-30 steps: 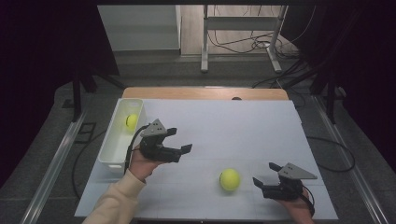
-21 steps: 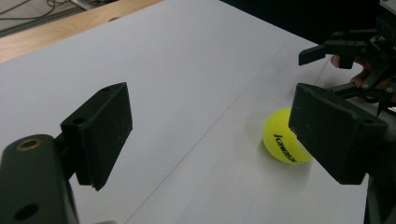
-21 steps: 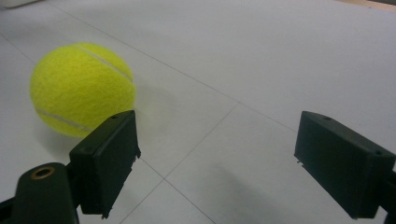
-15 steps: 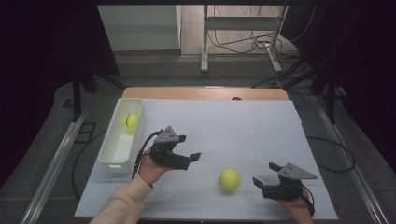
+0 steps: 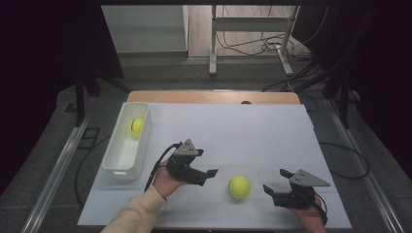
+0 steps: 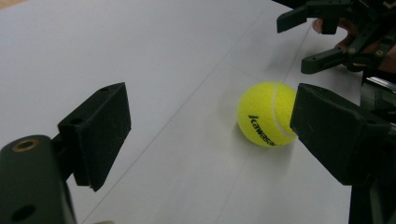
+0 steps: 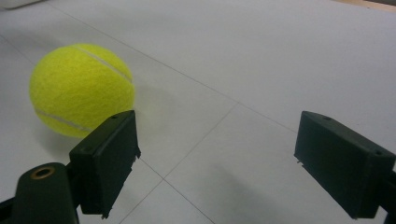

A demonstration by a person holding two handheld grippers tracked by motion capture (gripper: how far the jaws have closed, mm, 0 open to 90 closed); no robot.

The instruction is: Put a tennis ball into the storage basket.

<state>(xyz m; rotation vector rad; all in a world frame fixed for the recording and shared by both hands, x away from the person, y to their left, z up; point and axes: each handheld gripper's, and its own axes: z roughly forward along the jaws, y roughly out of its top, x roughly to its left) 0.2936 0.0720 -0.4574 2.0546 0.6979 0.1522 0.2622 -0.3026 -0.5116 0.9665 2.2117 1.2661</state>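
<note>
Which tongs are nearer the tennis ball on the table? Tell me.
Left, narrowly. The left tongs sit open just left of the tennis ball, jaws pointing at it. The right tongs sit open on its right, a little farther off. Neither touches it.

The tennis ball looked fuzzy felt; the tabletop matt and smooth; the bin glossy plastic; the tongs matt black.
</note>
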